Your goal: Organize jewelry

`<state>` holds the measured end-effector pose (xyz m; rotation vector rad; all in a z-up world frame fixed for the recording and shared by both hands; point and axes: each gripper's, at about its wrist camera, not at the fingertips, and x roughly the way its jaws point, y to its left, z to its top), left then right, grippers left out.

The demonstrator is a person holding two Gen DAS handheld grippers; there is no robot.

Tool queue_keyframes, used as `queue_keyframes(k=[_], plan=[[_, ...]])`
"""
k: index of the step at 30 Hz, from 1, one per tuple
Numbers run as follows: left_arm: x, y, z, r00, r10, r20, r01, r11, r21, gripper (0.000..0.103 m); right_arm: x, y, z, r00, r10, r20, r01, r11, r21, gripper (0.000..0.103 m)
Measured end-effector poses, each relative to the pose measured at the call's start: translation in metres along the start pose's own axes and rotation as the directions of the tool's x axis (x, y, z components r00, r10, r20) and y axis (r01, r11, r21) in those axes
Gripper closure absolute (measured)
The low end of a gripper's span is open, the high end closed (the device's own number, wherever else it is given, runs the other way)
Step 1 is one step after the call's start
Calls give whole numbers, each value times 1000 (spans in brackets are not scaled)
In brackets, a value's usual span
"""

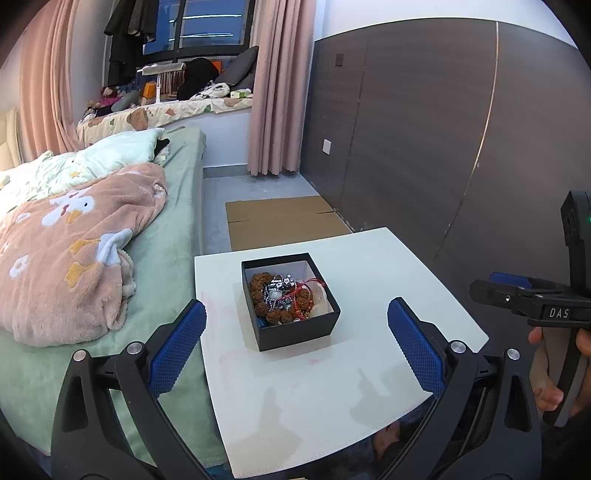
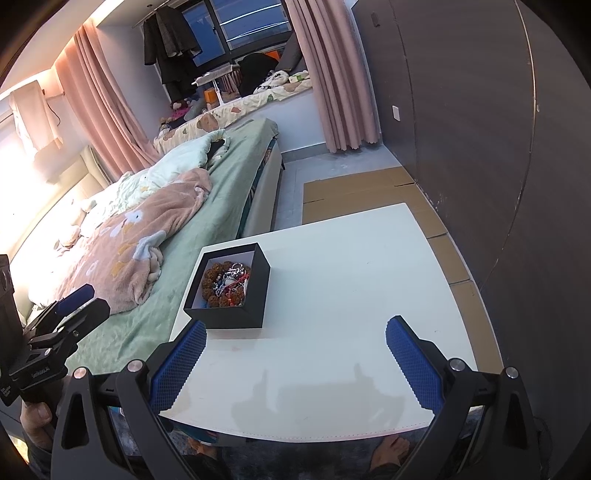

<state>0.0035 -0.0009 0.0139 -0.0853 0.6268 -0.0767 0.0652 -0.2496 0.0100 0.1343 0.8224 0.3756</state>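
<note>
The worktop (image 1: 369,369) is smooth, white and faintly glossy, with stitching along its near edge. The box (image 1: 295,332) looks like matt black card with a pale lining. In it lie rough brown beads (image 1: 258,286), shiny metal chain (image 1: 277,286) and red cord (image 1: 314,283). The left tongs (image 1: 296,347) and right tongs (image 2: 295,365) are matt black plastic with knurled blue pads (image 1: 415,347) and metal rivets. The blanket (image 1: 62,258) is fleecy.

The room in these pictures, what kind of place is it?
Most likely a bedroom in someone's home. There is a bed with a rumpled floral blanket, pink curtains at a window, and clothes hanging by it. A small white table holds a black box of jewelry.
</note>
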Motion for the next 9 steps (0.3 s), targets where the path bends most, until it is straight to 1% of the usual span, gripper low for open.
queue_keyframes(k=[3,9], plan=[[0,-1,0,1000,6,-5,-6,1000,10,5,0,0,0,1000,-1,1,1,1000,-1,7],[2,4,2,1000,10,-3,-10,1000,-14,5,1,1,-1,1000,-6,3,6,1000,0,7]])
